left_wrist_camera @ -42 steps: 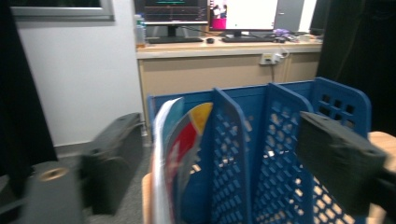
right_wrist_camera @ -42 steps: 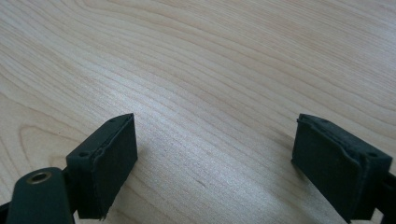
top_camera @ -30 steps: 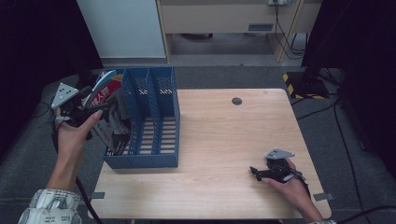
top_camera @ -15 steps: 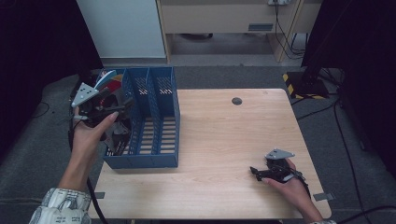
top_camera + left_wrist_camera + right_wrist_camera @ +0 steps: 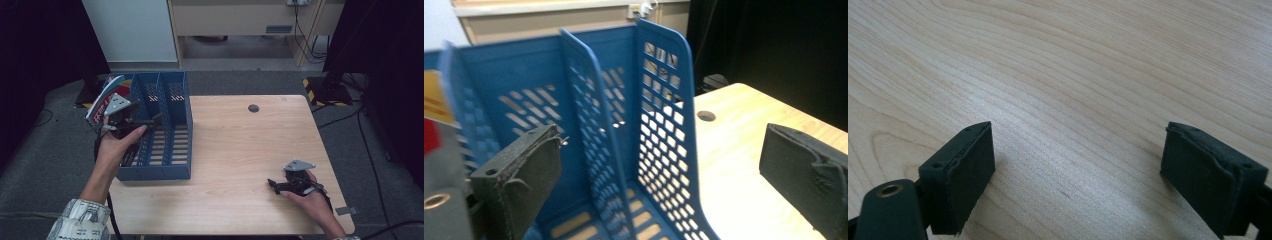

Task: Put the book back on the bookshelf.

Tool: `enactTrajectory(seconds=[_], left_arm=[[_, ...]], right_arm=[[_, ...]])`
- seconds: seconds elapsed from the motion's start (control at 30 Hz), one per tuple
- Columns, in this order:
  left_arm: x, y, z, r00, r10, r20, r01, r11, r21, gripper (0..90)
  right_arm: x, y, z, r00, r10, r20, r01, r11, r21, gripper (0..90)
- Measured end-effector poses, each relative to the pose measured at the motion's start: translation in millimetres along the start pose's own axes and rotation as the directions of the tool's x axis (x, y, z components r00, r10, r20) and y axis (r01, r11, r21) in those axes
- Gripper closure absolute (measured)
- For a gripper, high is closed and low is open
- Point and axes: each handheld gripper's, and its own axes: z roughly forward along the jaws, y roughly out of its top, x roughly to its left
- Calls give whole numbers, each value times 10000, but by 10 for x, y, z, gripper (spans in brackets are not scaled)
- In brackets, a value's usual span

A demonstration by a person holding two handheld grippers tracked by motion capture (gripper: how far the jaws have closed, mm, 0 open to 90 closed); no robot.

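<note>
Both hand-held grippers open

Black two-jaw left gripper (image 5: 150, 121) raised, jaws wide apart; black two-jaw right gripper (image 5: 272, 184) low, jaws spread.

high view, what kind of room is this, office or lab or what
Probably a lab or recording workspace rather than a plain office: a light wooden table with a blue perforated plastic file organiser stands on grey carpet, dark curtains hang at both sides, loose black cables trail across the floor, and yellow-black hazard tape marks it.
</note>
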Motion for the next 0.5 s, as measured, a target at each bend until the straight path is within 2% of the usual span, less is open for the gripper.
enactTrajectory(seconds=[0.27, 0.37, 0.5], left_arm=[[-162, -129, 212, 9987, 136, 486, -167, 9978, 642, 20], [-206, -170, 264, 9983, 190, 547, -231, 9969, 758, 19], [-335, -242, 371, 9980, 232, 583, -295, 9934, 1107, 28]], right_arm=[[2, 0, 3, 9999, 110, 59, -110, 9999, 5, 127], [1, 1, 4, 9998, 156, 88, -156, 9999, 27, 116], [-3, 2, 4, 9998, 167, 110, -168, 9998, 70, 109]])
